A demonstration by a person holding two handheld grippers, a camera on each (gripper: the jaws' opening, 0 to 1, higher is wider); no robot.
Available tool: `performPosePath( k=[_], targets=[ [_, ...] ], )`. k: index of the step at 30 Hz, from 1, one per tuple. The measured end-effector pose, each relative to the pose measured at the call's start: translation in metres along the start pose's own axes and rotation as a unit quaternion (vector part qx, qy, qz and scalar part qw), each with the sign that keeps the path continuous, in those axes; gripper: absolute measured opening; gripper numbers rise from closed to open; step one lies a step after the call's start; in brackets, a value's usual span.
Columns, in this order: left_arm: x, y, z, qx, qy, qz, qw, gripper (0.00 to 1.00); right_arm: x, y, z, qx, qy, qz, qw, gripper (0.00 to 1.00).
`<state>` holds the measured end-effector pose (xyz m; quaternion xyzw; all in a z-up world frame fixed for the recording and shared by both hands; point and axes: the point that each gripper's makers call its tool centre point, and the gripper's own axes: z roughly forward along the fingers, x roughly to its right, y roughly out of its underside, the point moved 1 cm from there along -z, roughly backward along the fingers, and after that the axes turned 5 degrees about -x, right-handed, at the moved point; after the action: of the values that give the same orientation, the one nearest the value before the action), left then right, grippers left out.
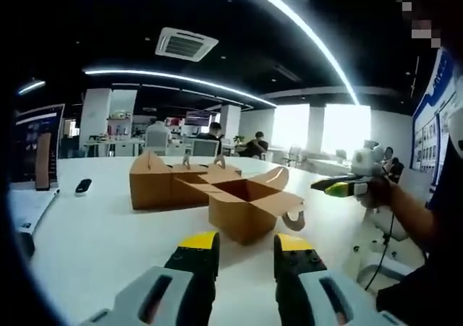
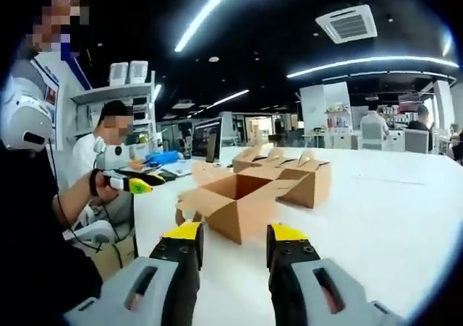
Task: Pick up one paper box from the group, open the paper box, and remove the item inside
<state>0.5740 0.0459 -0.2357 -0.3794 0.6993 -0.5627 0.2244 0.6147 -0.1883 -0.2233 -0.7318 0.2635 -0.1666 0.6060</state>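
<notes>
Two grippers, both mine, hang over the white table (image 1: 94, 246) with jaws parted and nothing between them: left gripper (image 1: 246, 250), right gripper (image 2: 233, 239). One open paper box (image 1: 246, 207) sits just ahead, flaps splayed, pulled forward of the closed boxes (image 1: 163, 181) so I can reach in, I judge. Contents are hidden behind its walls, so I can't tell if the item remains.

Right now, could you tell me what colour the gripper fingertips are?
Yellow, on black fingers, clearest in the left gripper view; the opened paper box lies beyond them.
</notes>
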Motion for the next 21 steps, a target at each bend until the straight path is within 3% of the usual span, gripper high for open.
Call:
performPosePath(
  k=[3, 18, 21],
  targets=[
    [0.001, 0.002, 0.001, -0.002, 0.000, 0.001, 1.0000, 0.32, -0.003, -0.004, 0.005, 0.002, -0.004, -0.010, 0.9999, 0.36],
    [-0.003, 0.013, 0.005, -0.018, 0.003, -0.002, 0.9998, 0.32, -0.001, 0.010, 0.005, -0.034, 0.001, -0.024, 0.9991, 0.35],
    [0.011, 0.003, 0.001, 0.014, 0.038, -0.010, 0.9991, 0.32, -0.005, 0.008, 0.003, -0.018, -0.018, -0.010, 0.9996, 0.34]
  ],
)
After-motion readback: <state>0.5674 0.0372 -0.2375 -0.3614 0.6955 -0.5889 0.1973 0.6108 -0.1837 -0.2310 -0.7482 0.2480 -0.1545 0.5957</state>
